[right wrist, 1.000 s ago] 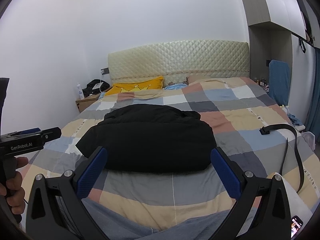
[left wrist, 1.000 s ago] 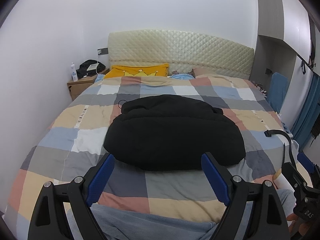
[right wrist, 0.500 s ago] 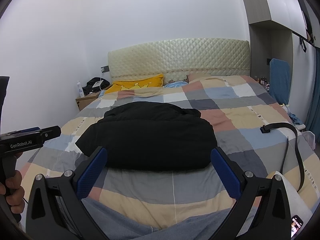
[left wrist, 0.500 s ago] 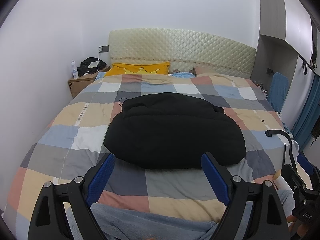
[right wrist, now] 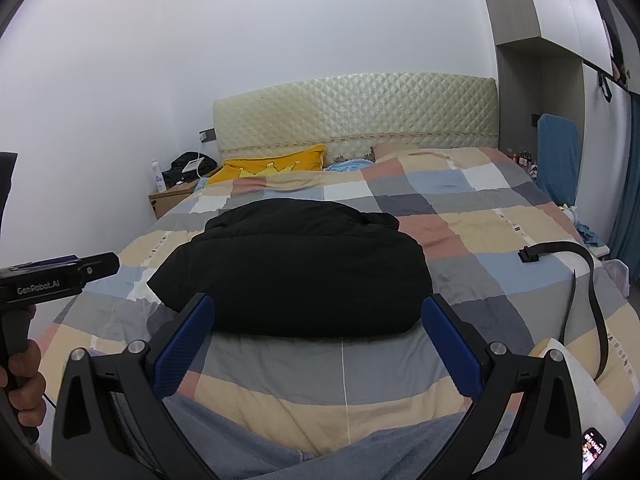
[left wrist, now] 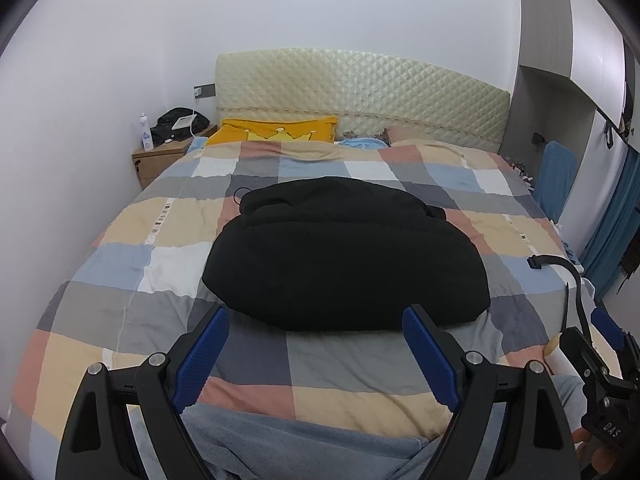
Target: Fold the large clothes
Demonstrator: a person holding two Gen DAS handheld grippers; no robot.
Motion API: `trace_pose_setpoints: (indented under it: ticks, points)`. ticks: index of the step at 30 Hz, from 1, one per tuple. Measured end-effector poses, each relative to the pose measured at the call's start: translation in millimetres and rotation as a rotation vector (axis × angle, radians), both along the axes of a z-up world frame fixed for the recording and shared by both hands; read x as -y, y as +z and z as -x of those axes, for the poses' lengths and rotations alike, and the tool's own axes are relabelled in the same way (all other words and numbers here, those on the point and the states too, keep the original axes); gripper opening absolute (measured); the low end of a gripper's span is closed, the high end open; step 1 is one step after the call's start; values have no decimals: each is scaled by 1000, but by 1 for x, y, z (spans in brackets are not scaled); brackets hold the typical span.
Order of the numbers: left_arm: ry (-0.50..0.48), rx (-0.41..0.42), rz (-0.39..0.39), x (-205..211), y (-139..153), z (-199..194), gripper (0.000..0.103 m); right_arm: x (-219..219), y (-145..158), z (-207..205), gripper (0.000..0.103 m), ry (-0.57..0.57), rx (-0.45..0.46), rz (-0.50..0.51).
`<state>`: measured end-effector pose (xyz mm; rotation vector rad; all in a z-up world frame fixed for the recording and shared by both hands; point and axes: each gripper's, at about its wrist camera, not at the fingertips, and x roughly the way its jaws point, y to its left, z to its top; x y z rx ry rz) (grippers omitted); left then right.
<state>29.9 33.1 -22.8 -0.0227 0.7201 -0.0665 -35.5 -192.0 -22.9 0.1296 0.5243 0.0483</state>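
Observation:
A black padded jacket (left wrist: pixel 344 256) lies folded in a compact bundle in the middle of the checkered quilt (left wrist: pixel 120 264); it also shows in the right wrist view (right wrist: pixel 292 272). My left gripper (left wrist: pixel 316 320) is open and empty, held above the quilt's near part, short of the jacket's near edge. My right gripper (right wrist: pixel 318 312) is open and empty, also just short of the jacket. The left gripper's body (right wrist: pixel 60 276) shows at the left edge of the right wrist view.
A black belt (right wrist: pixel 584 272) lies on the quilt's right side. A yellow pillow (left wrist: pixel 276 132) leans at the headboard (left wrist: pixel 360 92). A wooden nightstand (left wrist: pixel 160 160) with a bottle stands at back left. A blue chair (left wrist: pixel 556 180) stands to the right. A phone (right wrist: pixel 592 448) lies bottom right.
Both grippers have tilted slightly, so the bed sits a little lower in view. The jacket has not moved and both grippers stay open.

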Motion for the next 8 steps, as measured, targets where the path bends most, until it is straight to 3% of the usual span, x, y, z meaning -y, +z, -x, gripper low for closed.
trace_pose_setpoints:
  ticks: [8]
  points:
    - [-11,-6,16,1,-3,1,88,0,0,1,103,3,2,2]
